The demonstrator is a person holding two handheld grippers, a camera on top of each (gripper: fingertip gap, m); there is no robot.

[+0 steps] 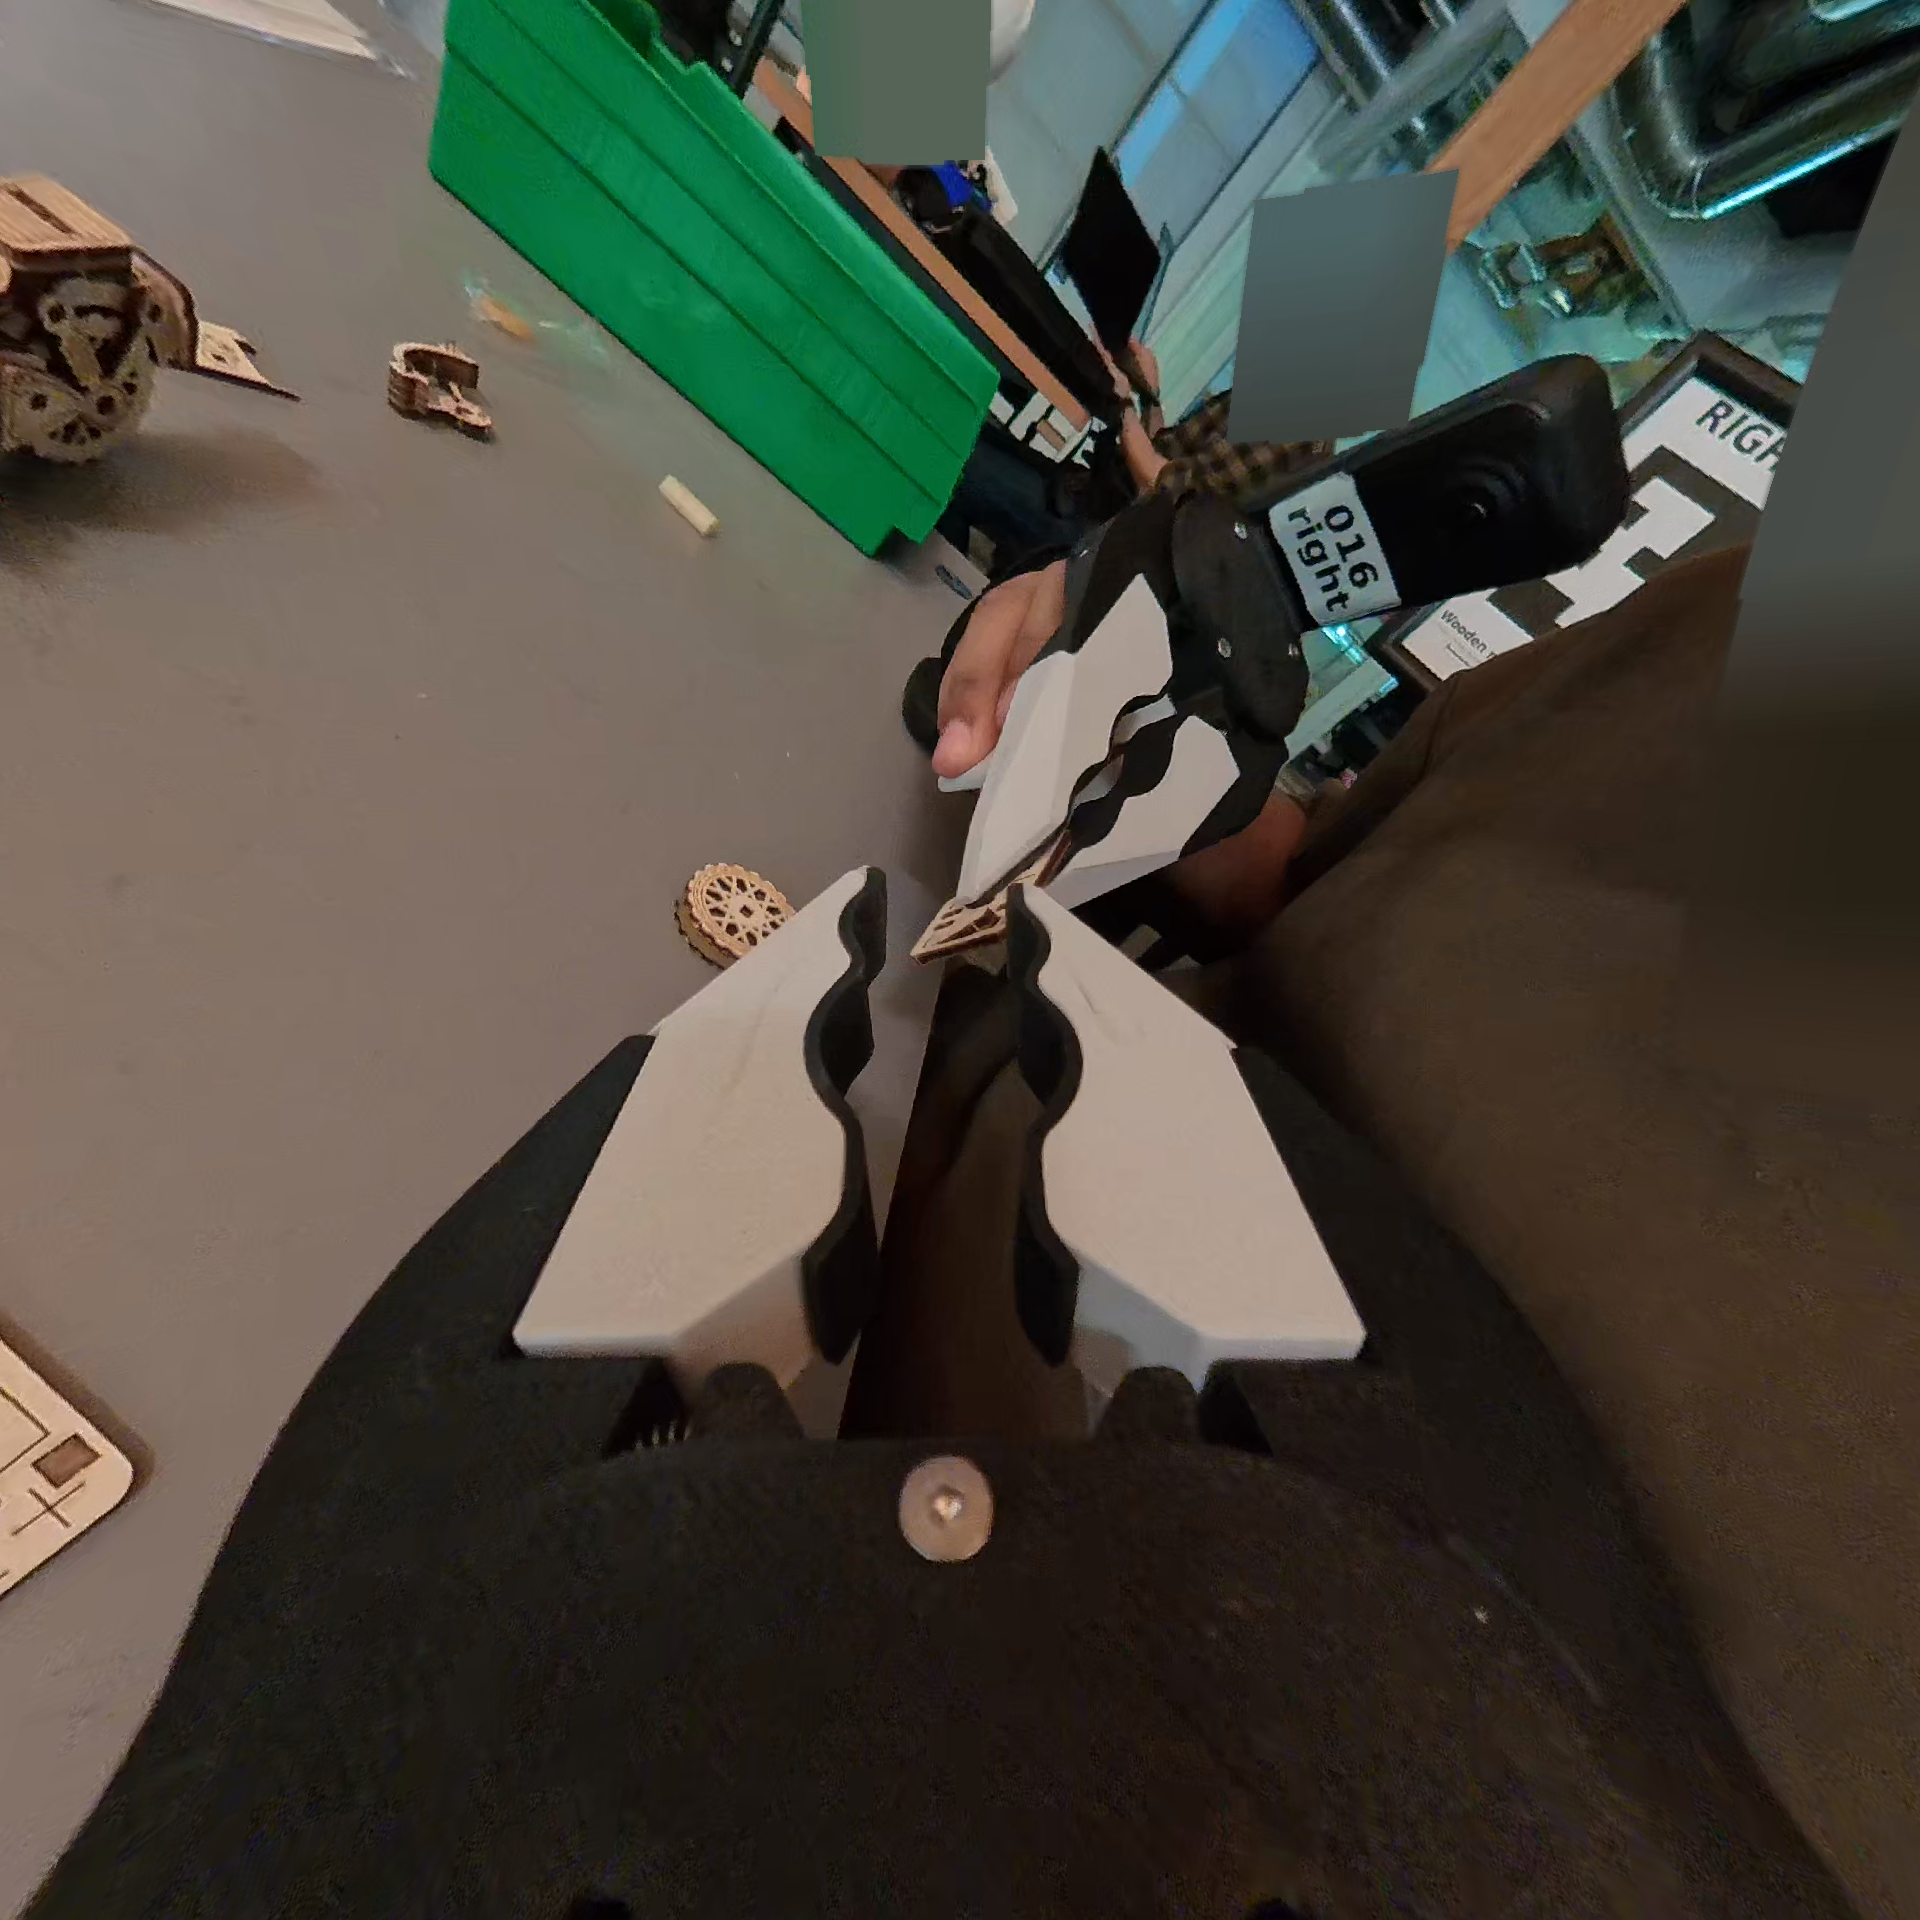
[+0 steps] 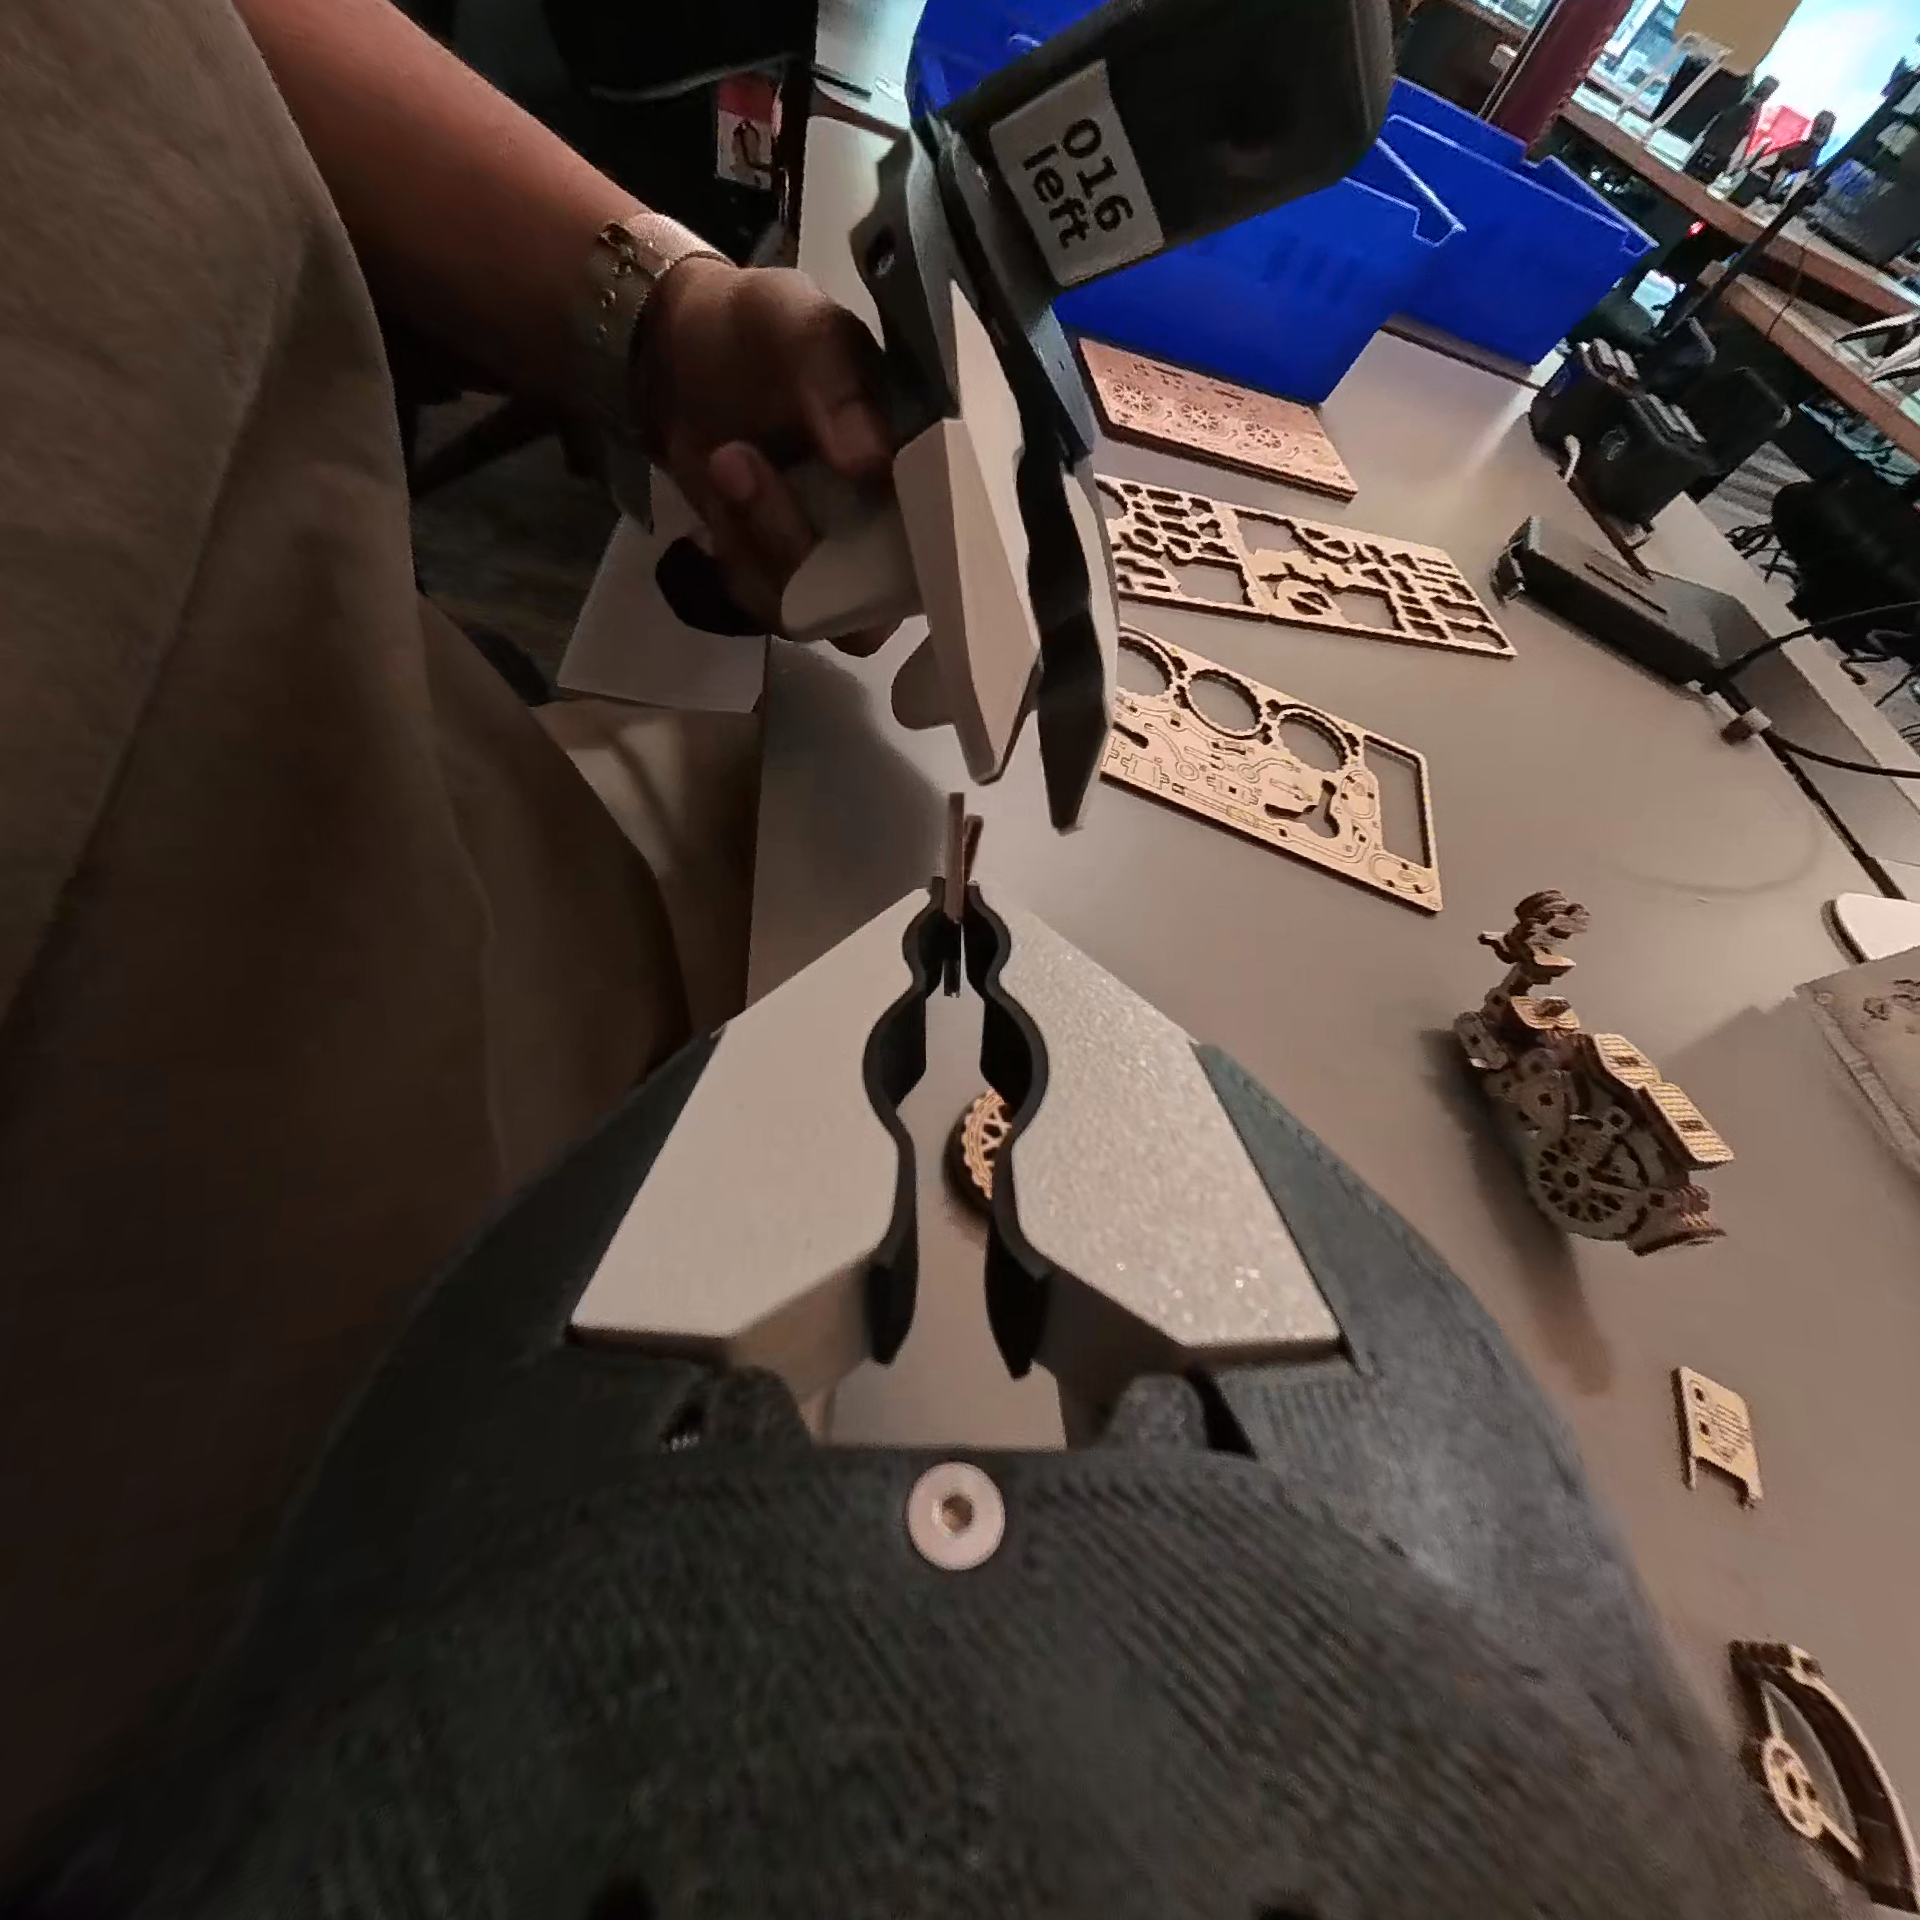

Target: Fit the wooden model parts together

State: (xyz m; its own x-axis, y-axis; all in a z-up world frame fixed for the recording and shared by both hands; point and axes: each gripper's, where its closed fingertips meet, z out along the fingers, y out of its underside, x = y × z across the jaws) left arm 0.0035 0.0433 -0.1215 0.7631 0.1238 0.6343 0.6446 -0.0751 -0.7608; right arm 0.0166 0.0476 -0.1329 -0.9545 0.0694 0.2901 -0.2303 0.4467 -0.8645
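Note:
My right gripper point(image 2: 958, 906) is shut on a small flat wooden piece point(image 2: 956, 852) that sticks out past its tips, held above the grey table's point(image 2: 1351, 1018) near edge. In the left wrist view the right gripper point(image 1: 1023, 883) brings this piece point(image 1: 961, 925) between my left fingertips. My left gripper point(image 1: 948, 899) is open and empty, its tips on either side of the piece without touching it. It also shows in the right wrist view point(image 2: 1029, 774), just beyond the piece. A wooden gear wheel point(image 1: 732, 914) lies on the table beside the left fingers, also seen in the right wrist view point(image 2: 982, 1143).
A partly built wooden model point(image 2: 1590, 1132) stands on the table point(image 1: 416, 727), also seen far left point(image 1: 73, 343), with a small sub-assembly point(image 1: 436, 390) near it. Punched wooden sheets point(image 2: 1278, 769) lie behind. A green bin point(image 1: 707, 260) and blue bins point(image 2: 1351, 239) stand at the back. Left and right tips are no more than a few centimetres apart.

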